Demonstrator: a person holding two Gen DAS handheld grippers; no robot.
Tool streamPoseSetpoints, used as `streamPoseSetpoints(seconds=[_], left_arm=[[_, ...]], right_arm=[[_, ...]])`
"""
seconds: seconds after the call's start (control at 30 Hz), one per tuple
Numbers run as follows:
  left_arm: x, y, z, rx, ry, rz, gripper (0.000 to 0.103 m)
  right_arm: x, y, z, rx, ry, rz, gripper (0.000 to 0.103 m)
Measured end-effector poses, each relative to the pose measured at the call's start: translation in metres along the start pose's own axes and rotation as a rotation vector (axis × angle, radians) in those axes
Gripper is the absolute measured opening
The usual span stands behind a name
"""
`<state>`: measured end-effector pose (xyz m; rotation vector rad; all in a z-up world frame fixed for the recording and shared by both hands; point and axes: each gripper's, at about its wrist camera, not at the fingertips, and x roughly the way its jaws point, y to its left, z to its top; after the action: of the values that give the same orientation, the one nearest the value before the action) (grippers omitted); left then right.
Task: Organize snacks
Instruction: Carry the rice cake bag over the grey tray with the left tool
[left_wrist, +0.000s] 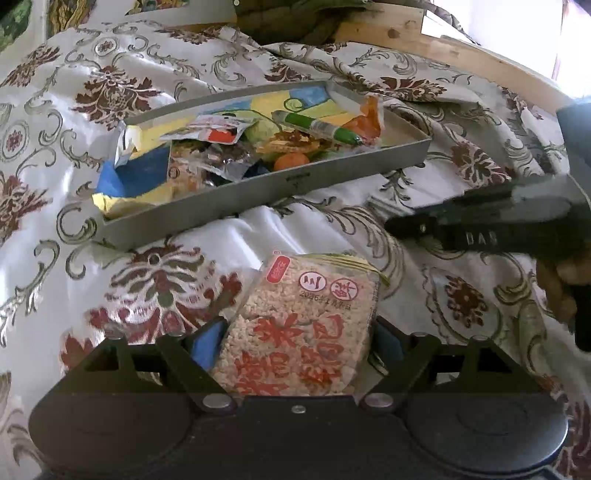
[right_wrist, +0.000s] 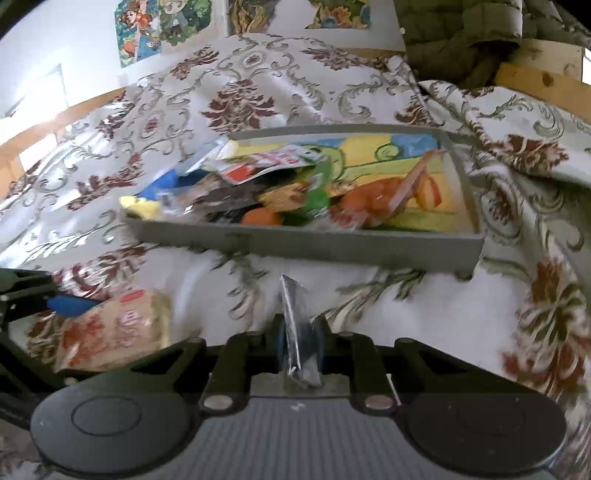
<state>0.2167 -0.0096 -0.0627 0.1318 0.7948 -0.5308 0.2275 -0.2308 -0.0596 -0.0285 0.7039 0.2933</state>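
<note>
Your left hand-held gripper has its fingers spread wide around a clear packet of puffed-rice cake printed in red; the blue pads sit at the packet's two edges, and whether they press it firmly cannot be told from the left wrist view. Your right hand-held gripper is closed nearly to the pads on a thin dark sachet, which stands on edge between the fingers. The grey tray lies ahead of both on the patterned bedcover, not on a bench, and already holds a heap of snacks: a green tube, a small orange fruit and several foil and paper packets. The remaining work appears to be carrying both held items into that tray. Lift each item clear of the near wall before moving forward, since the wall stands between the grippers and the tray floor. The right half of the tray shows more bare floor in the right wrist view, so aim the sachet there. Release the rice-cake packet flat and low; it is likely brittle, so avoid squeezing harder than needed. Keep the two grippers apart, as the right one already sits near the left one's path. The bedcover is soft and creased, so expect the tray to tilt if pressed.
</note>
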Motion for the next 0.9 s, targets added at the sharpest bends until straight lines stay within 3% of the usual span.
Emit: streamPoseSetpoints(seconds=[0.57, 0.9], left_arm=[[-0.041, -0.030, -0.024, -0.137, -0.063, 0.016, 0.083], [-0.055, -0.035, -0.007, -0.225, -0.176, 0.006, 0.083]], right_arm=[[-0.067, 0.036, -0.053, 0.106, 0.024, 0.072, 0.016], [-0.101, 0.034, -0.043, 0.121, -0.034, 0.047, 0.016]])
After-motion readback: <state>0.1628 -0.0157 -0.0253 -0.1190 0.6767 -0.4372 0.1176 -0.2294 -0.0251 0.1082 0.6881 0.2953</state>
